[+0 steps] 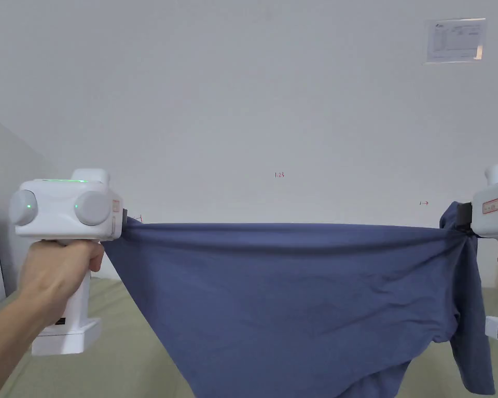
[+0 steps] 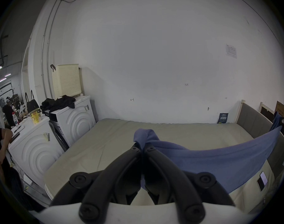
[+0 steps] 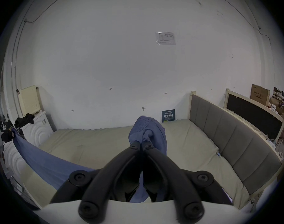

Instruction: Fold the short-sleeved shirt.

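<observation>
A blue short-sleeved shirt (image 1: pixel 305 295) hangs stretched in the air between my two grippers, above the bed. My left gripper (image 1: pixel 123 223) is shut on its left end, and a bunch of blue cloth (image 2: pixel 144 135) pokes out past the closed jaws. My right gripper (image 1: pixel 466 220) is shut on the right end, where more cloth (image 3: pixel 146 130) bulges beyond the jaws. The top edge runs taut and nearly level. The body sags below it, and one sleeve (image 1: pixel 471 331) dangles at the right.
A bed with a beige sheet (image 1: pixel 123 357) lies under the shirt, against a white wall (image 1: pixel 243 103). A grey padded headboard (image 3: pixel 235 138) lines its right side. White washing machines (image 2: pixel 41 140) stand left of the bed. A phone (image 2: pixel 261 181) lies on the sheet.
</observation>
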`<state>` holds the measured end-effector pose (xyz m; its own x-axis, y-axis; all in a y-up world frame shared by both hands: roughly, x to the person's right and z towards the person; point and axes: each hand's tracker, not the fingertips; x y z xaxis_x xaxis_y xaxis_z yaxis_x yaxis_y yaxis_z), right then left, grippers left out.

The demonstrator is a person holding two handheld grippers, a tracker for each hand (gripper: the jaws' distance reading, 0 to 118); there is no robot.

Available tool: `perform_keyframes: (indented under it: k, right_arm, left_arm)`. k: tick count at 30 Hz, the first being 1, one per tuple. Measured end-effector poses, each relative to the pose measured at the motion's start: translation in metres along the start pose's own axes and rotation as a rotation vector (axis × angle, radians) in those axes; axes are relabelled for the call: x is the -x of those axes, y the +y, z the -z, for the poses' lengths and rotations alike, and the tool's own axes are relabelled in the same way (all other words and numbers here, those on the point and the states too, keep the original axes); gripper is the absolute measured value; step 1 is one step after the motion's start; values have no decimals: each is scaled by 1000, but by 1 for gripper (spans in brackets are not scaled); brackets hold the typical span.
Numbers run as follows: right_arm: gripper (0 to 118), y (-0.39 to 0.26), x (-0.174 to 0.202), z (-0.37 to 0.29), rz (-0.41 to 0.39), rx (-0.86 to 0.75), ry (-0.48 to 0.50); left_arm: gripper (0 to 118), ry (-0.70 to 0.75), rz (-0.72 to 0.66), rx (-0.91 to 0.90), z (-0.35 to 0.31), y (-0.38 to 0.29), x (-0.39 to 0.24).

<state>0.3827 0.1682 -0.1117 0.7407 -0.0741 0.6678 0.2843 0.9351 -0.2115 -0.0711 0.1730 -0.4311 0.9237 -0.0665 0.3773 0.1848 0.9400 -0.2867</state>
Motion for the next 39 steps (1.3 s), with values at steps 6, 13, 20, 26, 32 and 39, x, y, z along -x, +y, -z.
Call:
perform_keyframes:
  k: [6,13,20,26,32,39]
  right_arm:
    - [2,9,8,64,-9,7,-16]
    - [2,29,29,123,-51,-15,-28]
    - [2,22,48,168,-99,-54,-35]
    - [2,-17,50,197,-121,-68,-58]
    - [2,-104,35,204,-109,73,-46]
    - [2,-232,2,139,-101,219,-56]
  left_arm:
    - [0,37,5,1,56,13,-23]
    - [0,93,1,5,116,22,-44]
    - [0,124,-32,-12,161,8,-50]
    - [0,125,-16,24,195,-29,-52]
    - [0,59,9,150,211,-113,-50]
    - [0,-34,-14,340,168,-249,-34]
